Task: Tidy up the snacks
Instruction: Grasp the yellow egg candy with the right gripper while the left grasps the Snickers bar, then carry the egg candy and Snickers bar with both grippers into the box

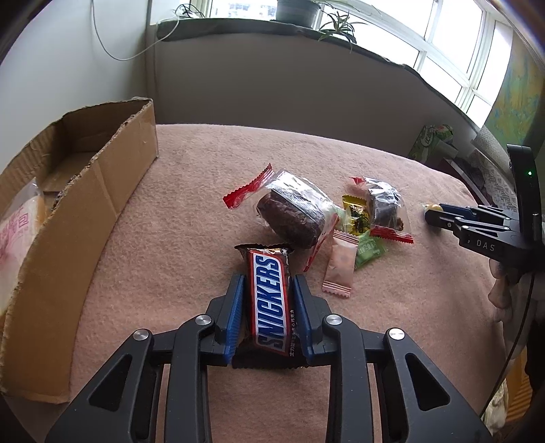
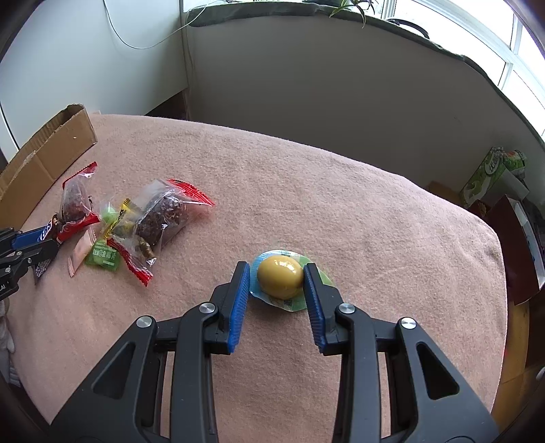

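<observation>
My left gripper (image 1: 268, 283) is shut on a Snickers bar (image 1: 270, 300), its blue pads pressing both long sides. Past it lies a pile of snacks: a chocolate cake in clear wrap (image 1: 293, 213), a second wrapped cake (image 1: 383, 204), a pink sachet (image 1: 340, 265), a green sachet (image 1: 369, 250) and a yellow candy (image 1: 354, 213). My right gripper (image 2: 276, 272) straddles a yellow egg-shaped snack in a blister pack (image 2: 280, 276); the right pad touches it, the left pad stands slightly off. The cardboard box (image 1: 85, 204) is on the left with a pink-wrapped bread (image 1: 15, 231) inside.
A pink blanket (image 2: 306, 191) covers the surface. Its right edge drops off near a green carton (image 2: 490, 177) and dark boxes (image 2: 517, 245). A wall and a window ledge with plants (image 1: 306, 20) stand behind. The snack pile also shows in the right wrist view (image 2: 136, 225).
</observation>
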`<action>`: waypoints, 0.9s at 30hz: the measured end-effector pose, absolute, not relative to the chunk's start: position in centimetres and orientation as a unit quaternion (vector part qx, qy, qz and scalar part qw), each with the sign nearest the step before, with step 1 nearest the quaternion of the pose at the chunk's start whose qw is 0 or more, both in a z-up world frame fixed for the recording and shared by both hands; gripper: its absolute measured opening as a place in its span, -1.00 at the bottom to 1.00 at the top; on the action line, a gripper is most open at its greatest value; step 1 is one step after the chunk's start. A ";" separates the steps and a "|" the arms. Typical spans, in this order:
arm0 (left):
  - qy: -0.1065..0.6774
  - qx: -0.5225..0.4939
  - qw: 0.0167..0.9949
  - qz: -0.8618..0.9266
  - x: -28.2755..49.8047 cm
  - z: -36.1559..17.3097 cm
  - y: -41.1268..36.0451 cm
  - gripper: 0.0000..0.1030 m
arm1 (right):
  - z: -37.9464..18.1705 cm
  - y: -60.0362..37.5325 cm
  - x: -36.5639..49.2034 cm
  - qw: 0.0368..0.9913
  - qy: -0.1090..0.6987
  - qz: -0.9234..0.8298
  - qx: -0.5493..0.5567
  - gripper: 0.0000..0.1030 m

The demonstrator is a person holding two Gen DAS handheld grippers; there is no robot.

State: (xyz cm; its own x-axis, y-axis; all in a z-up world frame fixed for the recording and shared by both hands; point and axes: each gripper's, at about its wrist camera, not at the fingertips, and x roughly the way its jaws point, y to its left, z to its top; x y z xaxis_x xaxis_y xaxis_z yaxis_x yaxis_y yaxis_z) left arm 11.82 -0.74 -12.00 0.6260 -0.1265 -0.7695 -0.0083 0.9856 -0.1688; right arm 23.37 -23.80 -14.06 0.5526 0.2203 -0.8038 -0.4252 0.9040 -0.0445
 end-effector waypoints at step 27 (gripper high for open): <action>0.382 -0.104 0.917 -0.037 9.2 -8.2 1.5 -0.49 | -9.1 -22.7 20.6 0.891 0.388 0.203 -0.114 -0.46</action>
